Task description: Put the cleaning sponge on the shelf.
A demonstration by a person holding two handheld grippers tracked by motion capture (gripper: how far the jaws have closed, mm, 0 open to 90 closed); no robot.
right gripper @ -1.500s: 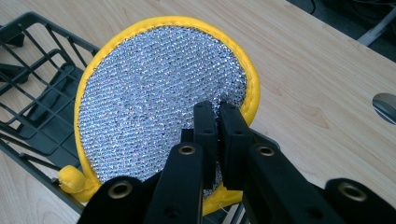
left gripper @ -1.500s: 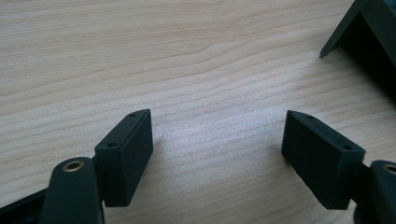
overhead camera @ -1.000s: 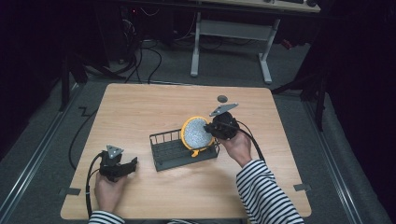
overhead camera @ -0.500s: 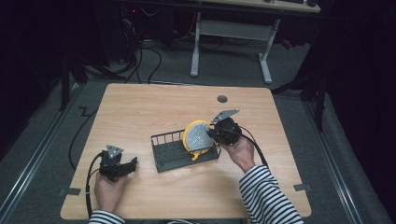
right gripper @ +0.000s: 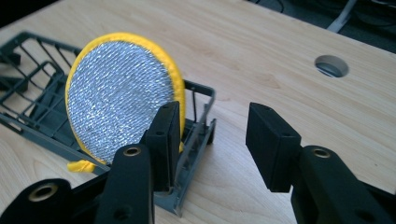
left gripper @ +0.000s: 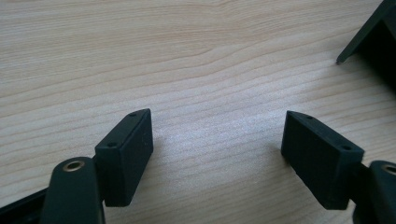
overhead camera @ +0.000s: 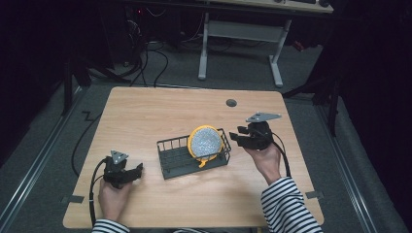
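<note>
Pad: the round silver pad with a yellow rim stood on edge in the right end of the rack.
Rack: the dark wire rack sat mid-table.
Right gripper: the right gripper was just right of the rack, jaws apart and just opening, nothing between them.
Left gripper: the left gripper rested near the left front edge, jaws apart over bare wood.
Table: the wooden table had a cable hole on its far right.

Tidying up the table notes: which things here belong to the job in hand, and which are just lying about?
In the job:
- round yellow-rimmed silver pad, standing in the rack
- dark wire rack
- right tool, jaws just opened, nothing between them

Lying about:
- left tool, open, idle
- cable hole in the table
</note>
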